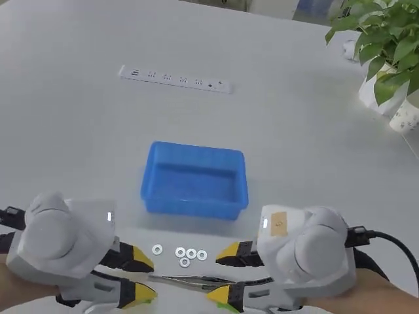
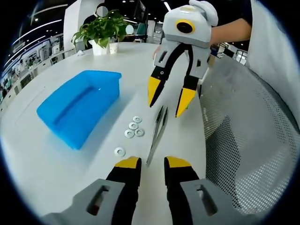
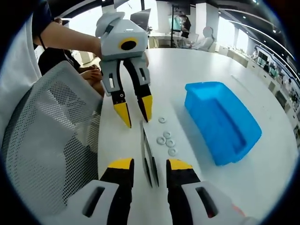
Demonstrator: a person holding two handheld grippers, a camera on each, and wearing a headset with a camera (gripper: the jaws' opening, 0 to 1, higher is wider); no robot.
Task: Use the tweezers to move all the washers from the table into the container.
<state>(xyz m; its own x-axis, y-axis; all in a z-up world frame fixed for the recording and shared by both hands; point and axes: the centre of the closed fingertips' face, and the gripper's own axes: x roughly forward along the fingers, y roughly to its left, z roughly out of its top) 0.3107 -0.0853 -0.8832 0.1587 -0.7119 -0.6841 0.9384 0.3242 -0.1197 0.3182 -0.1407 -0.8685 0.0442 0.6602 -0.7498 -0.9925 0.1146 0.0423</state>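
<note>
Five washers (image 1: 185, 263), perhaps, tweezers (image 1: 190, 281) near table (image 1: 294, 131) edge, between left gripper (image 1: 146, 280), right gripper (image 1: 217, 276), both open, empty

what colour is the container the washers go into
Bright blue. The container shows best in the head view.

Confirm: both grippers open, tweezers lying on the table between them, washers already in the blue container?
Wrong on the washers: the head view shows them on the table, in front of the blue container, which looks empty. Left gripper and right gripper are open, tweezers lying between them.
</note>
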